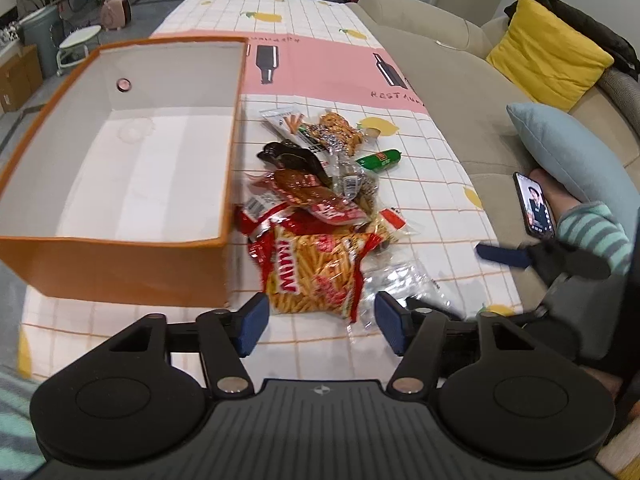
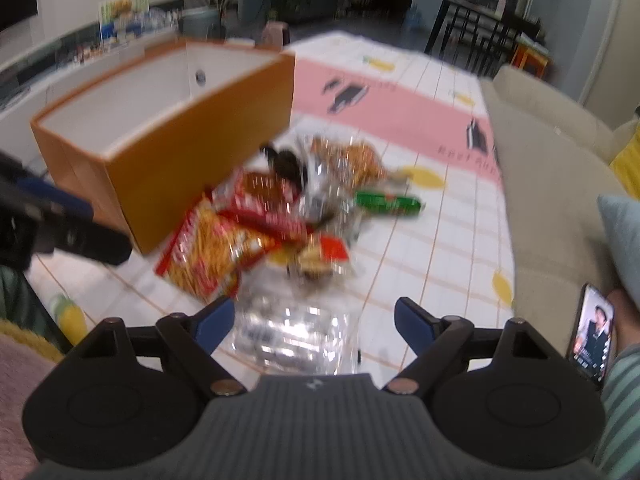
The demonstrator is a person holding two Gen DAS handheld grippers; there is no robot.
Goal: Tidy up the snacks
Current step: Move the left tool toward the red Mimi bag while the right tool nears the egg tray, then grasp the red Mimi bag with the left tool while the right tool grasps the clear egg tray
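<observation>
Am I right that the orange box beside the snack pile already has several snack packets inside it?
Not quite: the orange box does sit beside the snack pile, but it holds no packets; the left wrist view shows only its bare white interior. All the snacks lie on the tablecloth.

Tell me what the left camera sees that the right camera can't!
Only the left wrist view shows the yellow cushion on the sofa, the white stool on the floor and the box's bare white bottom.

Only the right wrist view shows the cluttered white counter behind the box and the clear wrapped packet lying between the right gripper's open fingers.

Both show the orange box, the snack pile with its yellow stick-snack bag, the green packet and the phone.
</observation>
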